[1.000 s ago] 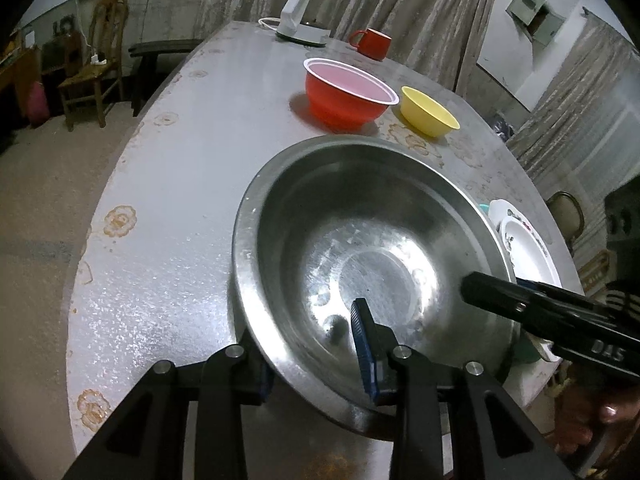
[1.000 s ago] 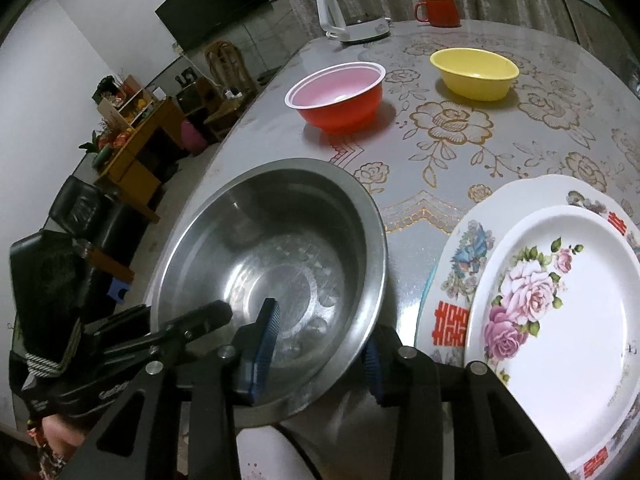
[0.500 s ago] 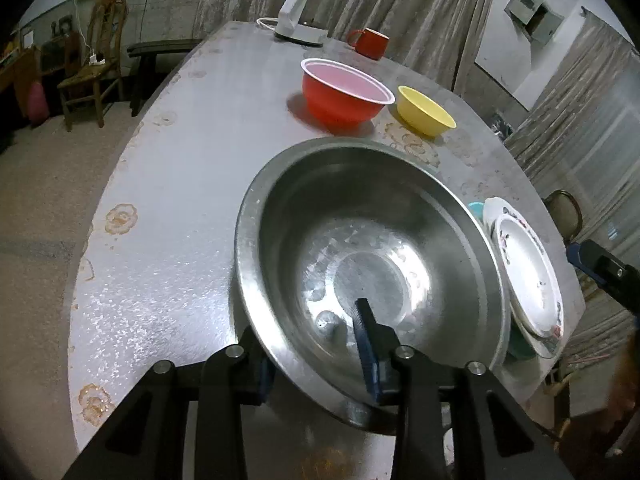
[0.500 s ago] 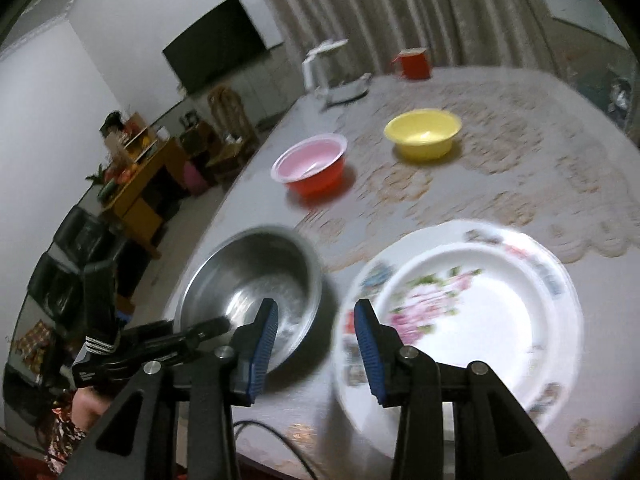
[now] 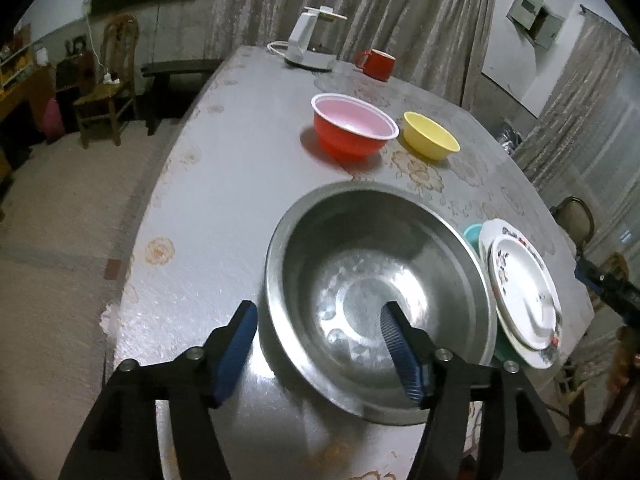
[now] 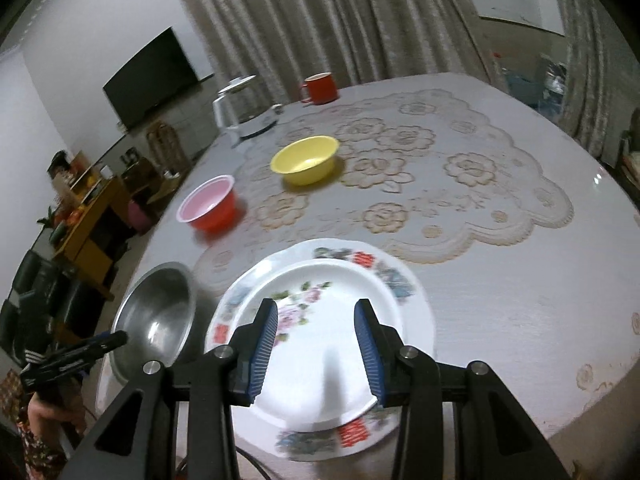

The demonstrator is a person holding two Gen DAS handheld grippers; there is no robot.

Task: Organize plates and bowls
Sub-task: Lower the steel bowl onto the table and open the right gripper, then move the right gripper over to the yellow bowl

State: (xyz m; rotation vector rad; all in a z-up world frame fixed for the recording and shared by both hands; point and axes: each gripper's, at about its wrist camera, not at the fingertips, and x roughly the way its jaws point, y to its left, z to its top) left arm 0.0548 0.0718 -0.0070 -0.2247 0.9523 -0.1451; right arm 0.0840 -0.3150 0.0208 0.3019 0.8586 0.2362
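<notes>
A wide steel bowl [image 5: 376,300] rests on the table near its front edge. My left gripper [image 5: 320,348] straddles its near rim and its jaws are opening. One pad [image 5: 400,350] hangs inside the bowl and the other stands clear outside the rim, so neither presses on it. Right of the steel bowl [image 6: 160,312] lies a stack of floral plates [image 6: 320,280], also visible in the left wrist view [image 5: 524,292]. My right gripper [image 6: 316,348] hovers over the plates, open and holding nothing. A red bowl [image 5: 352,128] and a yellow bowl [image 5: 430,140] stand farther back.
A white kettle [image 5: 308,40] and a red mug [image 5: 376,64] sit at the far end of the table [image 5: 240,184]. Something teal [image 5: 472,234] peeks from under the plates. Chairs and a cabinet stand on the floor to the left. Lace covers the table's middle [image 6: 440,168].
My left gripper let go of the steel bowl's rim, its jaws spreading, and lifted slightly. My right gripper swung right, from beside the bowl to above the floral plates.
</notes>
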